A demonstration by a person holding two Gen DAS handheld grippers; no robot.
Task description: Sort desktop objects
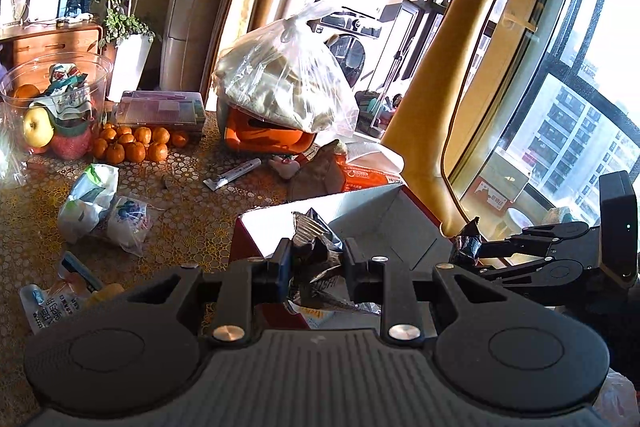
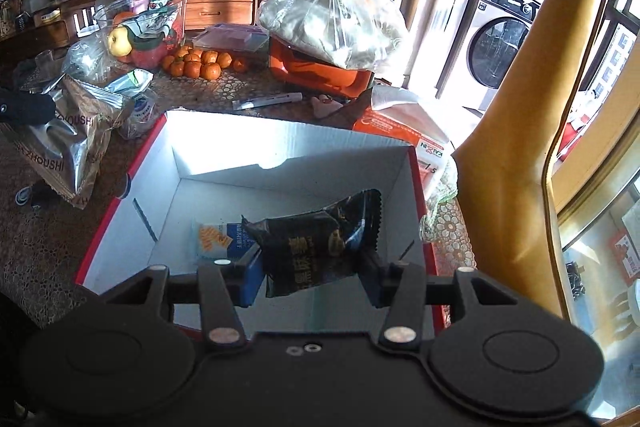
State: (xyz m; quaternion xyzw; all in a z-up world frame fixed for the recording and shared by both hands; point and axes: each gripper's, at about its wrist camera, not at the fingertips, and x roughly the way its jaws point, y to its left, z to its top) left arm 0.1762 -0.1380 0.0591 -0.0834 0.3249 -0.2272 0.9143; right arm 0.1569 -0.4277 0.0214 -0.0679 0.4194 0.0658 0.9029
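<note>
Sorting barely begun: my right gripper [image 2: 312, 281] pinches a black snack packet [image 2: 316, 247] over the box [image 2: 288, 155], left gripper [image 1: 316, 267] clamps a crumpled silver bag [image 1: 316, 247]; one blue-orange packet [image 2: 218, 239] lies inside, tangerines [image 1: 132, 143] and pouches [image 1: 100, 203] at left unsorted.

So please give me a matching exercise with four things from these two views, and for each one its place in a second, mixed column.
Things:
1. black snack packet
2. silver foil bag
3. mandarins
4. clear plastic bag

Places:
A. on top of the orange container
B. between the left gripper fingers
C. on the table, beside the clear fruit tub
D. in the right gripper, over the white box

Pairs: 1-D, 2-B, 3-C, 4-A
</note>
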